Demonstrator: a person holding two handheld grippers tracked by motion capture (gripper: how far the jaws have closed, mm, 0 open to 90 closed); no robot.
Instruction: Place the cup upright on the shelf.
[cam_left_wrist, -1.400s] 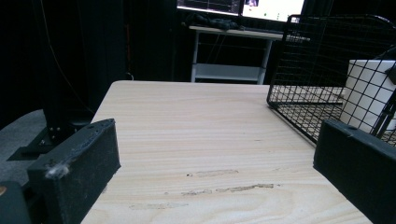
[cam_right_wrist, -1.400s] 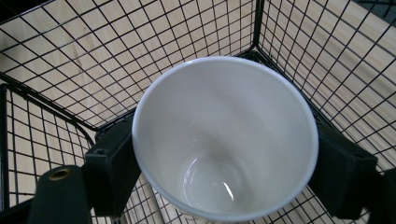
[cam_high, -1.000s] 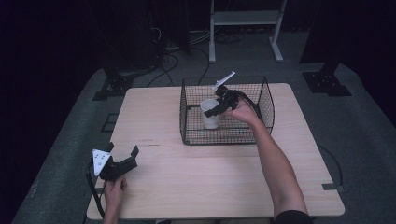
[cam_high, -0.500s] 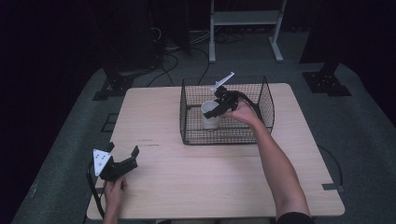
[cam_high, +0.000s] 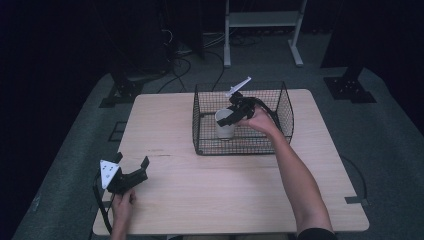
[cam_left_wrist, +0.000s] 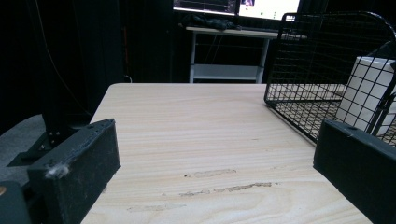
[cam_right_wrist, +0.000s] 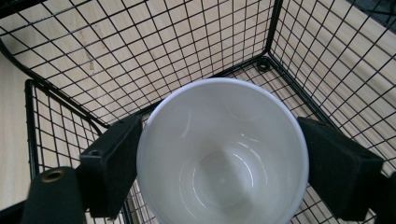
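Note:
A white paper cup stands upright inside the black wire basket at the far middle of the wooden table. My right gripper reaches into the basket from above, with one jaw on each side of the cup. Its jaws have just been opening, and the pads sit close beside the cup's wall without squeezing it. My left gripper rests on the table near the front left corner, jaws wide apart with nothing between them.
From the left gripper view the basket and cup lie ahead to the right across bare tabletop. Basket mesh surrounds the cup on all sides. A white shelf frame stands on the floor beyond the table.
The cup has settled slightly lower and more upright in the basket under the right gripper. The left gripper has stayed where it was.

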